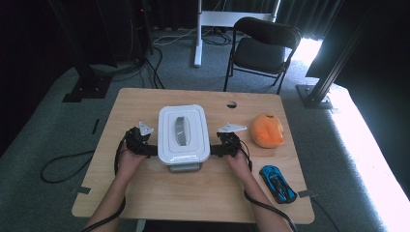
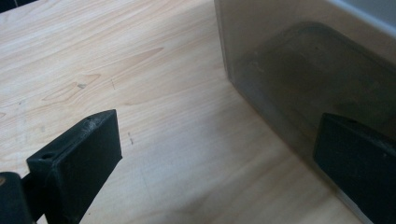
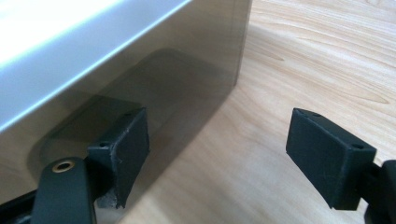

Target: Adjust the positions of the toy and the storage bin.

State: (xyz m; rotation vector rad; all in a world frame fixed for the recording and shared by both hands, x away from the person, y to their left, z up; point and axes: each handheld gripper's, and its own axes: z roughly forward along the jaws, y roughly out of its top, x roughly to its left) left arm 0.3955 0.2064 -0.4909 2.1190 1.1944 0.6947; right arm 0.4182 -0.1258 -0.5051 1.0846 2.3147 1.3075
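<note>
Wooden table, lidded box between claws

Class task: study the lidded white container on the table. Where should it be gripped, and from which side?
Probably by its two long side walls, one tongs from each side. The white container is wide and rectangular, too broad for one pair; the left tongs and right tongs already flank it, open.

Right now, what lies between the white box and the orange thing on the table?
In the high view, the right gripper lies between the white box and the orange thing; past it, bare table.
</note>
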